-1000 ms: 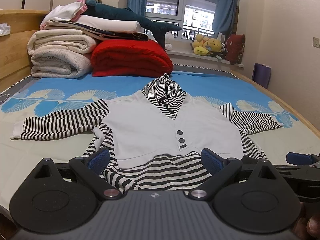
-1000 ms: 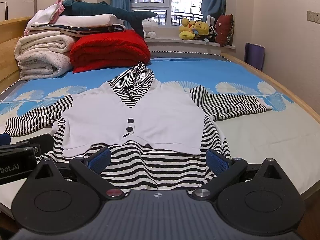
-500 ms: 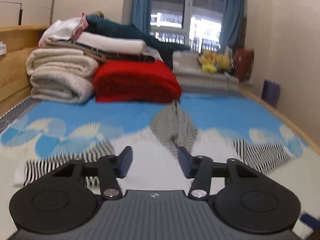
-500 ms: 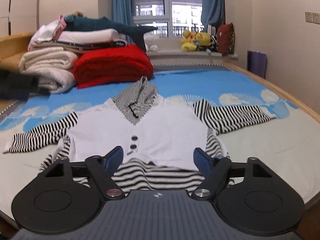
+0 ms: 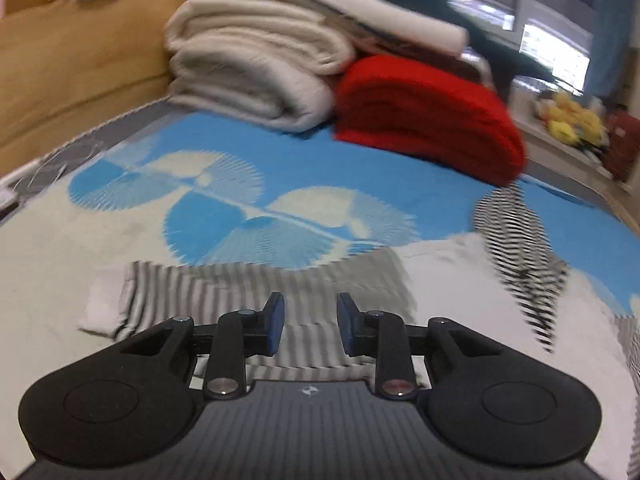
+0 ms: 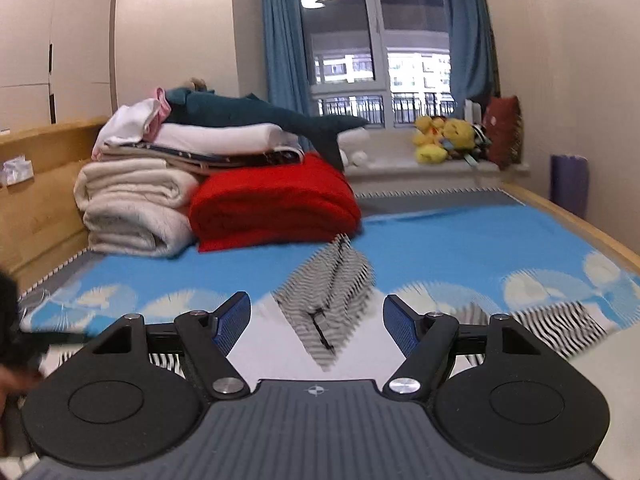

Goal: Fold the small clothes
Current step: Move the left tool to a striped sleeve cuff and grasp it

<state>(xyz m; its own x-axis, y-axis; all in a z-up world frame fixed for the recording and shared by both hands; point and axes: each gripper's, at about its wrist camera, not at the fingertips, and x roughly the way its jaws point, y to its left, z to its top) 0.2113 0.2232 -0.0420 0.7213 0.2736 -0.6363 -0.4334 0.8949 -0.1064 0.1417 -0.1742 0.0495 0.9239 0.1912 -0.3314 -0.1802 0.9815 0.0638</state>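
A small hooded top with a white front and black-and-white striped sleeves lies flat on the bed. In the left wrist view its left sleeve (image 5: 224,296) runs under my left gripper (image 5: 310,328), which is open with a narrow gap just above the sleeve and holds nothing. The striped hood (image 5: 516,232) lies to the right. In the right wrist view my right gripper (image 6: 316,322) is open and empty over the white chest (image 6: 272,352), with the hood (image 6: 332,280) between the fingers and the right sleeve (image 6: 560,328) to the right.
Folded cream blankets (image 6: 132,208) and a red blanket (image 6: 276,204) are stacked at the head of the bed, with a shark plush (image 6: 256,114) on top. A wooden headboard (image 5: 76,52) is on the left. Plush toys (image 6: 448,138) sit on the windowsill. The bed's wooden edge (image 6: 580,224) runs along the right.
Both grippers moved forward over the garment. The left one swung left to the left sleeve and narrowed its opening. The right one rose and advanced toward the hood.
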